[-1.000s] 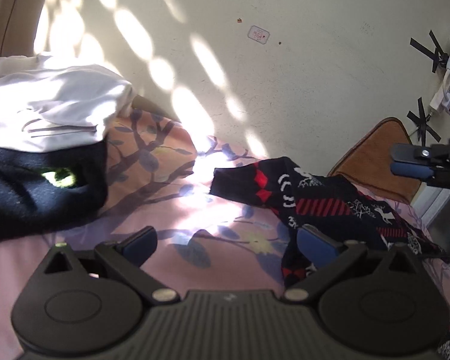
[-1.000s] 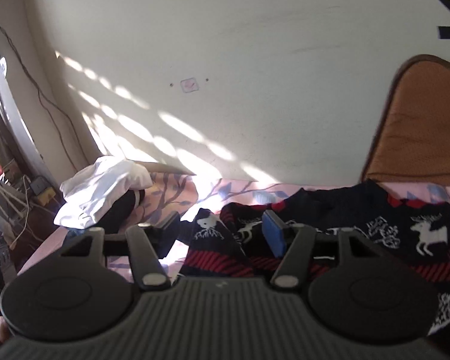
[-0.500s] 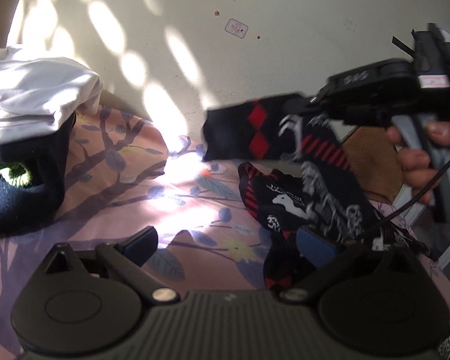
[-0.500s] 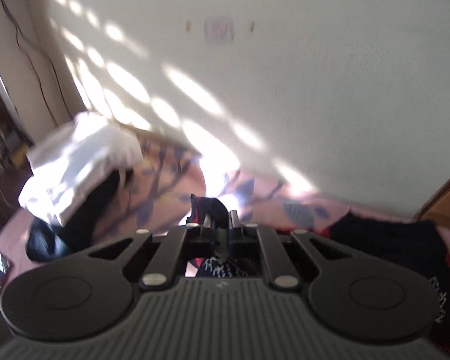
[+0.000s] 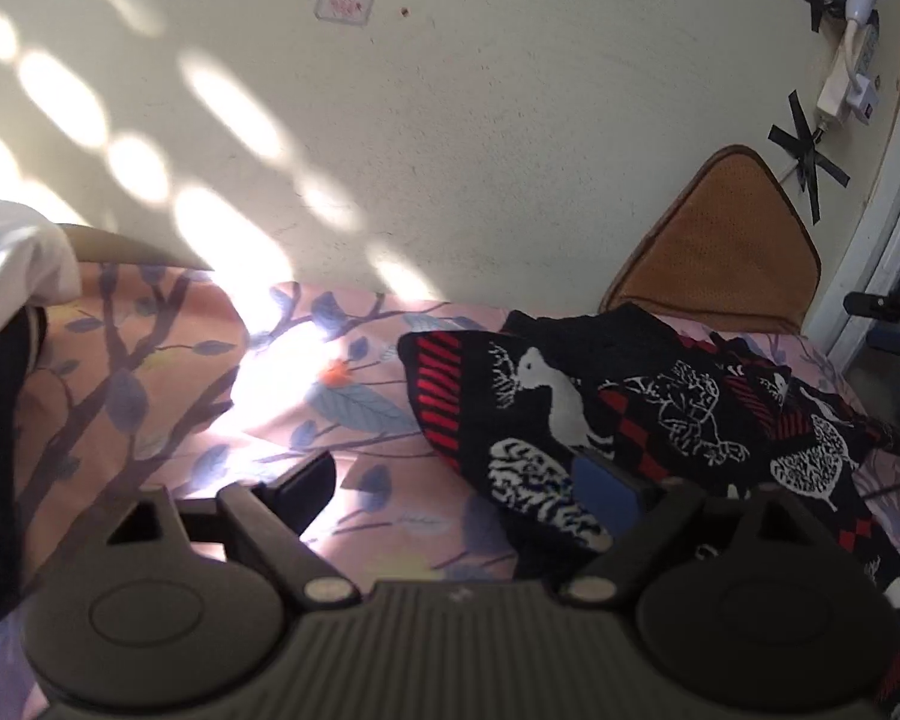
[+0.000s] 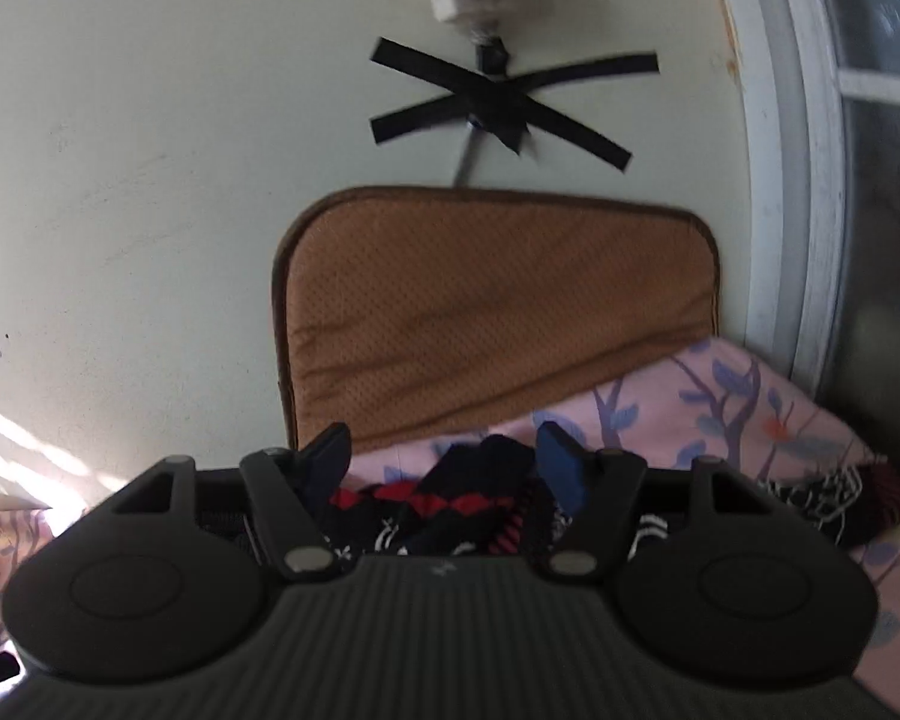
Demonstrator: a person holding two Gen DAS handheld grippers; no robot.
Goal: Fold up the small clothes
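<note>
Sunlight patches the wall and the pink floral bedsheet (image 5: 168, 360) as I look down my left tongs (image 5: 462, 495), whose jaws have just been closing in a little yet stand apart with only sheet between them; the blue pad on the right side sits right against the edge of the patterned knit garment (image 5: 630, 414), though I can't tell if it touches. That garment, black with red bars and white deer and tree shapes, lies crumpled on the bed, right of the bright patch and just in front of the brown cushion (image 5: 720, 246) leaning on the wall. Over on my right tongs (image 6: 444, 456), the jaws have just been opening and now stand released, with a rumpled hump of the same knit showing between them, not pinched. White cloth (image 5: 18, 258) is piled at far left over something dark. Black tape crosses (image 6: 504, 102) hold a cable to the wall.
</note>
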